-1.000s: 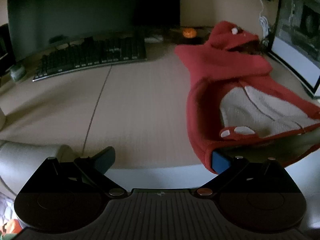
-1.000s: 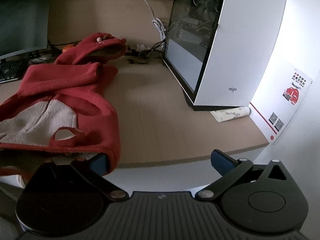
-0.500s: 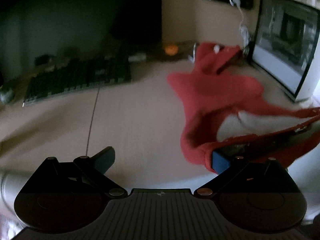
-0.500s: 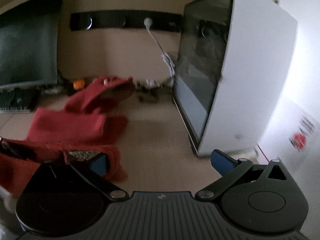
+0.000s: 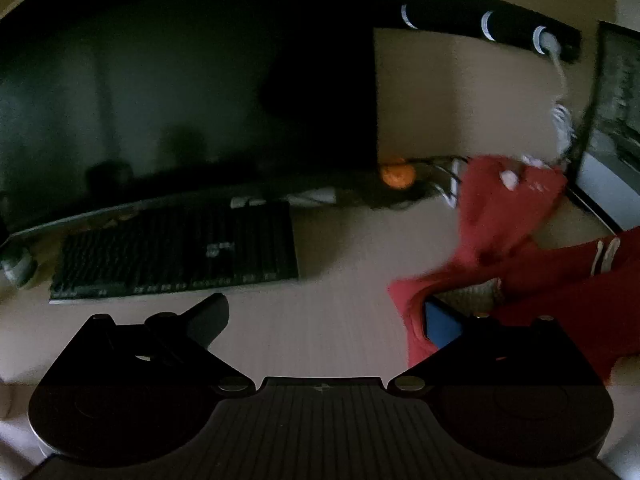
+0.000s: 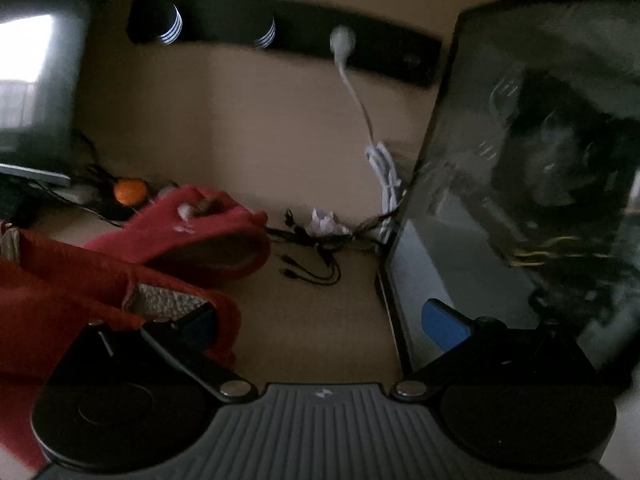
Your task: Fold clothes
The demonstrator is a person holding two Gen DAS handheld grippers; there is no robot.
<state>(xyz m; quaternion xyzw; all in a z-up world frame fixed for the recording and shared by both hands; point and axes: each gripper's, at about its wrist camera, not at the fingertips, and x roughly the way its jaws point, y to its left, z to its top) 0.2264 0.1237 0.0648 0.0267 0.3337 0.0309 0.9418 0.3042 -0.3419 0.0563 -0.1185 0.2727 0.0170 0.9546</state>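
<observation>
A red fleece hooded garment [image 5: 540,280] with a pale lining lies at the right of the desk in the left wrist view. My left gripper [image 5: 324,312] is open; its right blue-padded finger [image 5: 440,322] is tucked into the lifted hem. In the right wrist view the same garment [image 6: 72,280] fills the left side, its hood [image 6: 208,232] resting on the desk further back. My right gripper [image 6: 320,314] is open too, with its left finger [image 6: 196,326] hooked in the raised hem and its right finger [image 6: 444,322] free. The hem hangs above the desk between the two grippers.
A black keyboard [image 5: 176,252] and a dark monitor [image 5: 180,80] stand at the left. A glass-sided computer case [image 6: 540,200] rises close on the right. Tangled cables [image 6: 316,256], a small orange object [image 6: 129,192] and a wall power strip [image 6: 280,40] are behind.
Both grippers have risen and moved forward over the desk. The garment's near hem has come up off the desk edge with them, toward the hood.
</observation>
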